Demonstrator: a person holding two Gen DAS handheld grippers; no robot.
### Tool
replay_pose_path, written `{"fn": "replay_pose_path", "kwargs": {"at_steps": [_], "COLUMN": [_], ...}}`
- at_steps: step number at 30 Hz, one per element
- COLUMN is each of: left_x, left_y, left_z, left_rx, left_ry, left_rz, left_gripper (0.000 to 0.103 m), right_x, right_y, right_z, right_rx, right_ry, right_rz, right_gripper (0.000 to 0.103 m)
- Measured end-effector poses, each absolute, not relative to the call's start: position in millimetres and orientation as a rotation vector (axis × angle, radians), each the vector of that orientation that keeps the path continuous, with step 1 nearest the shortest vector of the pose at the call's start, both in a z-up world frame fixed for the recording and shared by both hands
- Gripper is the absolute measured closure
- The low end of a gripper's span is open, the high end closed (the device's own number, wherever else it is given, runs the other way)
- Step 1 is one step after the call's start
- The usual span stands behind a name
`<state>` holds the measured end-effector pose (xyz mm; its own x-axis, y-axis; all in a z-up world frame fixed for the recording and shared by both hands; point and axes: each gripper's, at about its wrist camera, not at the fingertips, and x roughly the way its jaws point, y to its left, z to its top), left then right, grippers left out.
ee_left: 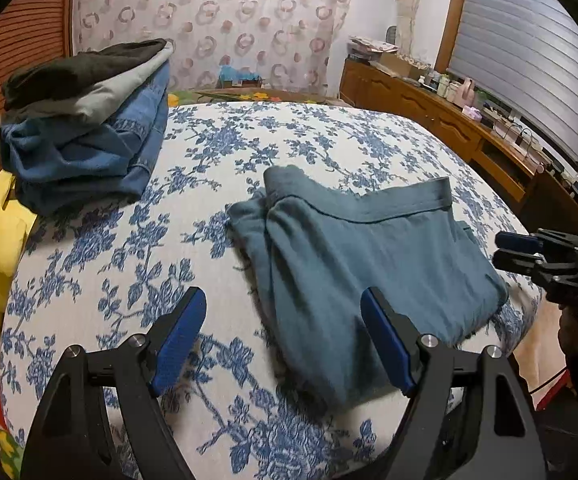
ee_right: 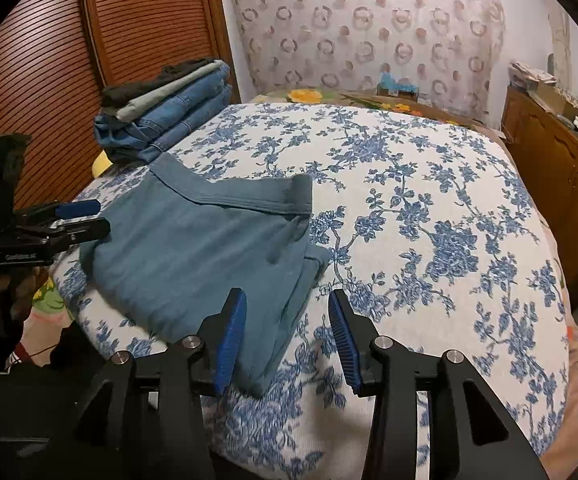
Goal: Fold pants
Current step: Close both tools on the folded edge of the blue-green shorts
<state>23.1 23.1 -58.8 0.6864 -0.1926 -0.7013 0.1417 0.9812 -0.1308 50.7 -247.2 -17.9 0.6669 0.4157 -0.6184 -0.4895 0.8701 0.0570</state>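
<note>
The teal pants (ee_left: 353, 248) lie folded into a compact bundle on the flower-print bed (ee_left: 129, 240), waistband at the far side, well apart from the stack of folded clothes (ee_left: 89, 128) near the wooden headboard. The left gripper (ee_left: 281, 340) hangs over the bundle's near corner with its jaws spread wide and nothing in them, and the right gripper (ee_right: 285, 340) stands at the opposite near corner, jaws parted and clear of the cloth. The fabric looks soft, light and limp, so it should sag and slide out of shape unless pinched through all layers at a folded edge or at the thicker waistband.
</note>
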Motion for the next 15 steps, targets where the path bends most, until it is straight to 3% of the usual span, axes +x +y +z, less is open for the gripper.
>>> {"fn": "replay_pose_path", "kwargs": {"at_steps": [4,9,15], "left_x": [27,32,40], "left_y": [20,21,20], "left_z": [-59,-59,-56], "left_rx": [-0.057,-0.058,-0.052], "left_ry": [0.784,0.776,0.77], "left_rz": [-0.181,-0.175,-0.171], "left_gripper": [0.023,0.023,0.023], "right_x": [62,67,74], "right_y": [-242,-239,-235], "right_z": [-23,-24,-29], "right_rx": [-0.113,-0.09,-0.092], "right_ry": [0.683,0.681,0.698], "right_rz": [0.506,0.516,0.49], "right_gripper": [0.057,0.047,0.045]}}
